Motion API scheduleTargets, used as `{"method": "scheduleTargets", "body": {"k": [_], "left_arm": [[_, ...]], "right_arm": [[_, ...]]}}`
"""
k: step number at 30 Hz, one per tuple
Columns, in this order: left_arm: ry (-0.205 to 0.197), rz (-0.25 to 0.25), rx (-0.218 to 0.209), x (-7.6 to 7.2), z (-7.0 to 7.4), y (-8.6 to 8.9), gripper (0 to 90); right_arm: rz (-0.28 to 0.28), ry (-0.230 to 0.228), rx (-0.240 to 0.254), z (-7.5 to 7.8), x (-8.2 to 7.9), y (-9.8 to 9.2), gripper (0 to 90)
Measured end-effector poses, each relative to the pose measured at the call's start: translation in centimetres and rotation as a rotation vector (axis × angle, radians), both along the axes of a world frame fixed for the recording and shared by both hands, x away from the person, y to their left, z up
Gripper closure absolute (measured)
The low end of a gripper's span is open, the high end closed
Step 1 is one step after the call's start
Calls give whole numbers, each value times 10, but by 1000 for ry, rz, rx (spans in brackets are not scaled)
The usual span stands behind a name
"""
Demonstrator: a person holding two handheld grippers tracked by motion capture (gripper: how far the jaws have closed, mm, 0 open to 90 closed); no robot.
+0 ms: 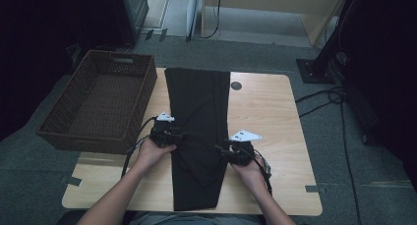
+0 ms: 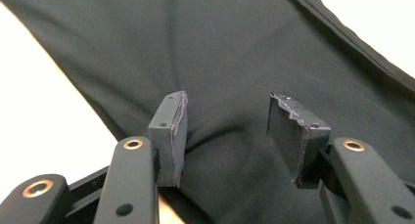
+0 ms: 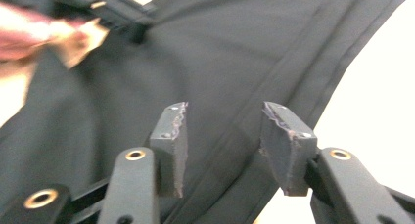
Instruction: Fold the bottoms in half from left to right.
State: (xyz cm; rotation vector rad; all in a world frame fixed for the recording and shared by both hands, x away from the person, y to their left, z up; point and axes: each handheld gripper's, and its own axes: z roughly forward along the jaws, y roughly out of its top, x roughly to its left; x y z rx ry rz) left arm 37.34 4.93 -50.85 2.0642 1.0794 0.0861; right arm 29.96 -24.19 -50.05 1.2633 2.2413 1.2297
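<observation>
The black trousers [image 1: 199,122] are lying lengthwise down the table [image 1: 265,117], from twelve to six o'clock. Both the left gripper [image 1: 183,135] and right gripper [image 1: 220,149] are hovering with jaws parted and empty. The cloth looks soft, light and limp, so pinching a seamed edge should hold best.

wicker basket [image 1: 98,104] walls off table's left edge, bare tabletop [image 1: 265,112] right of black trousers [image 1: 199,117]

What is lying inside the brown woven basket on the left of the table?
The basket looks empty: only its woven floor shows. The strip behind its near wall is hidden. The black trousers lie beside it on the table, not inside.
</observation>
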Motion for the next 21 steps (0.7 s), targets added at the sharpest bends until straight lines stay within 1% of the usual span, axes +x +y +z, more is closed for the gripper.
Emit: {"method": "scheduleTargets", "body": {"k": [2,3,4,5,6,8,10,13,14,16,17,19,21], "left_arm": [[-2,0,-3,-3,0,2,491],[-2,3,-6,-5,0,3,490],[-1,5,-7,-7,0,3,487],[-5,4,-2,-9,0,3,484],[-9,4,-1,-11,0,3,482],[-18,8,1,-14,-1,2,476],[-12,13,2,-17,0,2,473],[-6,3,7,-21,0,3,473],[-6,7,4,-21,-1,2,472],[-12,6,4,-23,-1,3,473],[-12,6,4,-23,-1,3,473],[-14,13,0,-25,-2,3,473],[-19,15,2,-26,-2,2,473]], "right_arm": [[-19,-6,3,0,13,0,500],[-24,-2,-8,0,20,0,492],[-42,-1,-11,1,26,0,491],[-50,-6,-9,2,32,0,485],[-59,-21,-11,2,39,0,475],[-75,-31,-34,2,55,2,443],[-95,-19,-58,-1,73,6,424],[-117,-6,-73,-6,97,13,423],[-128,-2,-75,-8,104,16,422],[-138,-4,-99,-12,115,21,420],[-143,-7,-121,-14,119,23,416],[-155,-2,-151,-18,126,28,407],[-168,-14,-147,-20,129,30,406]]}}
